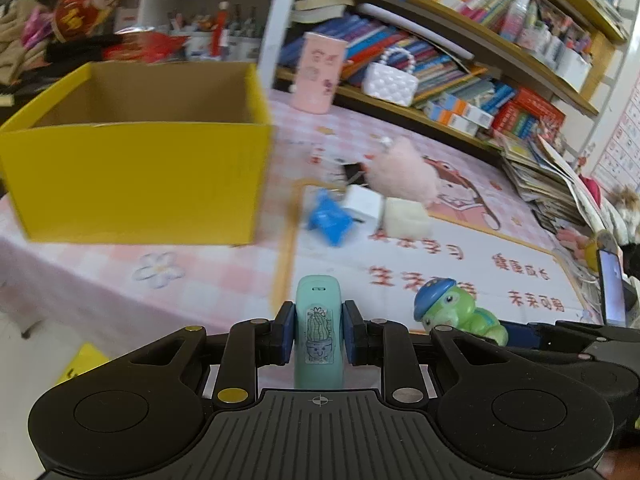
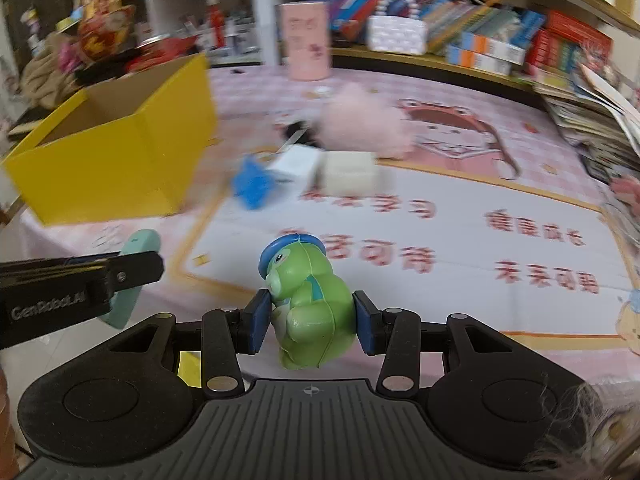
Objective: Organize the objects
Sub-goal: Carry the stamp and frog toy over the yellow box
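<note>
Both hands are up over the near edge of the pink checked table (image 1: 224,276), each gripper carrying something. The left gripper (image 1: 318,336) has its blue pads clamped on a slim teal case (image 1: 318,320) with a cactus sticker, held upright. The right gripper (image 2: 310,320) pinches a green toy figure (image 2: 306,300) in a blue cap, standing between its pads. To the left sits the open yellow box (image 1: 140,184). Further back on the mat lies a cluster: a blue piece (image 2: 252,184), a white adapter (image 2: 296,166), a cream block (image 2: 348,172) and a pink fluffy toy (image 2: 364,126).
</note>
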Demonstrator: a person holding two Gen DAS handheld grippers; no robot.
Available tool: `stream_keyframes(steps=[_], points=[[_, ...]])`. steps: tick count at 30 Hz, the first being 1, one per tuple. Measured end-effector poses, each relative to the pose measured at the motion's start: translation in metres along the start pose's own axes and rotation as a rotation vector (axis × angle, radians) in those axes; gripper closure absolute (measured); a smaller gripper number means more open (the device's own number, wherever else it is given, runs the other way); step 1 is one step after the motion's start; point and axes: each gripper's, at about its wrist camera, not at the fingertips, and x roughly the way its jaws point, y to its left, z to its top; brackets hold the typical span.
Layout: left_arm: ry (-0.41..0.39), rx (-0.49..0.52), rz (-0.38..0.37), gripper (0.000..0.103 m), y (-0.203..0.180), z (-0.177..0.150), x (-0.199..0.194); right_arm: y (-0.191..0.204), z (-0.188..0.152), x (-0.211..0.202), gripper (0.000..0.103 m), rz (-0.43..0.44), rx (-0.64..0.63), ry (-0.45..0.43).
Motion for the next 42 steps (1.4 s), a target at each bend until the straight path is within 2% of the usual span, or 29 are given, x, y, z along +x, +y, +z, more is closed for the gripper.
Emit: stream_keyframes(steps=[10, 24, 36, 42], points=[[-0.024, -0.026, 0.057, 0.080, 0.058, -0.011, -0.040, 0.072, -0.010, -0.005, 0.062, 0.064, -0.058, -0.011], [-0.053, -0.019, 0.119, 0.080, 0.121, -0.023, -0.083, 0.149, -0.022, -0.006, 0.062, 0.134, -0.073, -0.034], [-0.116, -0.026, 0.102, 0.080, 0.141, -0.007, -0.098, 0.185, -0.012, -0.006, 0.062, 0.150, -0.130, -0.053], [-0.191, -0.044, 0.083, 0.080, 0.146, 0.024, -0.099, 0.186, 0.014, -0.014, 0.062, 0.148, -0.132, -0.140]])
